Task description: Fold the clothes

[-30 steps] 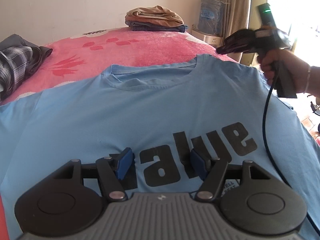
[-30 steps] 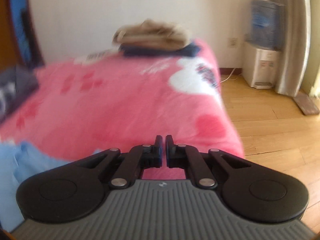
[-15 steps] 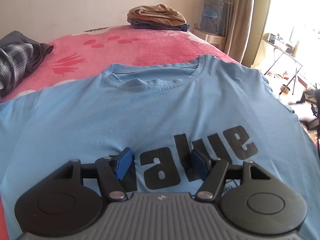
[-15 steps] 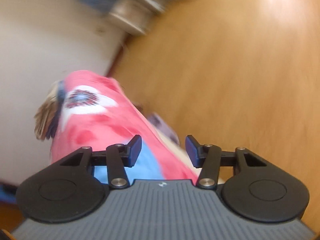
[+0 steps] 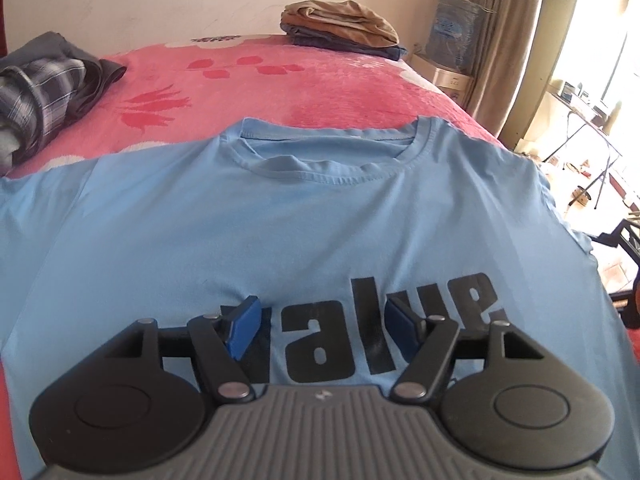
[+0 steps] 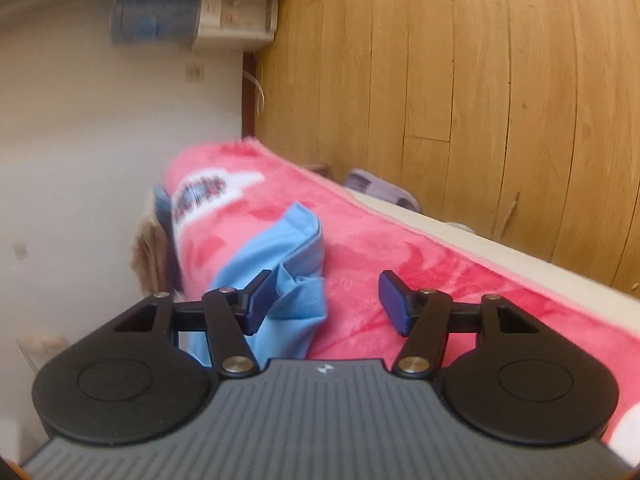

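A light blue T-shirt (image 5: 320,220) with black lettering lies flat, front up, on the pink bed blanket (image 5: 300,92). My left gripper (image 5: 324,320) hovers over the lettering; its jaws are opening and nothing is between them. In the right wrist view, which is rolled sideways, the shirt's sleeve (image 6: 280,248) hangs bunched over the side of the bed. My right gripper (image 6: 326,292) is at that sleeve and its jaws are opening. The sleeve's fabric lies between them, close to the left pad (image 6: 260,300), and neither pad presses on it.
A folded stack of brown and dark clothes (image 5: 340,24) sits at the bed's far end. Plaid and grey garments (image 5: 40,92) are heaped at the left. A water dispenser (image 6: 200,12), wooden floor (image 6: 480,80) and slippers (image 6: 380,188) lie beside the bed.
The right gripper left the left wrist view, rolled onto its side, dropped to the bed's edge by the sleeve, and went from shut to open. The left gripper stayed over the lettering.
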A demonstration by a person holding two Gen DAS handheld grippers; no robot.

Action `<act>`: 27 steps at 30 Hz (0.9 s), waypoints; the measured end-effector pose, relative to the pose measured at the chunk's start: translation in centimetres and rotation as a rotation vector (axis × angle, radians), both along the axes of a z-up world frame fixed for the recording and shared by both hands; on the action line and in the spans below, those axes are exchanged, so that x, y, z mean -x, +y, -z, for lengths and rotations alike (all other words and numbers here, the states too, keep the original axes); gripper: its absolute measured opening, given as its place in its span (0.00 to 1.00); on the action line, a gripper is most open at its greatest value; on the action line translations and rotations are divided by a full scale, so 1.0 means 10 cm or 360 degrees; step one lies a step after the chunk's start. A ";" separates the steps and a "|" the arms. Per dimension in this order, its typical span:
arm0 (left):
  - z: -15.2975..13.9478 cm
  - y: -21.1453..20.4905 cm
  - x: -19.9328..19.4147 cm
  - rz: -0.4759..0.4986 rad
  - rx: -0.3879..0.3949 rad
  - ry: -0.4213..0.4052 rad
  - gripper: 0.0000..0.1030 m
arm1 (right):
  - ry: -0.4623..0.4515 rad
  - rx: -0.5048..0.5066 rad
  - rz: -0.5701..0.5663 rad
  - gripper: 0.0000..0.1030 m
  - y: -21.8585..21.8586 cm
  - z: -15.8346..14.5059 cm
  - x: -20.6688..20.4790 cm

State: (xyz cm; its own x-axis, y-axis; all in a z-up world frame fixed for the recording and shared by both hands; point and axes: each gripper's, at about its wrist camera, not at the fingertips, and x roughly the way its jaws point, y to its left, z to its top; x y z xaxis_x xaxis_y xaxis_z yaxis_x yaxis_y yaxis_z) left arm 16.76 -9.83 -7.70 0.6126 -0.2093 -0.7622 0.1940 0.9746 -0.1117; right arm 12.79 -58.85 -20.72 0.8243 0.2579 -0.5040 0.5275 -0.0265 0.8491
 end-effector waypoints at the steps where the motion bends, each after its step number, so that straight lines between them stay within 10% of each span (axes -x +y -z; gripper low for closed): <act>1: -0.01 0.00 0.01 0.0000 0.0000 0.0001 0.67 | -0.0005 -0.0024 0.0052 0.55 -0.01 0.01 0.07; 14: -0.10 0.03 0.20 0.0092 -0.0020 0.0033 0.67 | -0.0007 0.0096 0.0021 0.55 0.22 -0.16 -0.14; 19: -0.10 0.06 0.26 0.0114 -0.0035 0.0059 0.67 | 0.0041 0.0363 -0.0015 0.10 0.24 -0.36 -0.20; 27: -0.07 0.10 0.30 0.0103 -0.0079 0.0120 0.67 | -0.0142 0.0781 0.0028 0.02 0.32 -0.96 -0.12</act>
State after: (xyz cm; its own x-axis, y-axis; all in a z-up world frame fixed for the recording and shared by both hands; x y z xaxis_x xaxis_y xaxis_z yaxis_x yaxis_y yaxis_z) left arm 13.81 -8.86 -6.95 0.5394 -0.2074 -0.8161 0.2497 0.9650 -0.0802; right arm 14.00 -55.65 -11.14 0.8718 -0.0062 -0.4898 0.4552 0.3795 0.8054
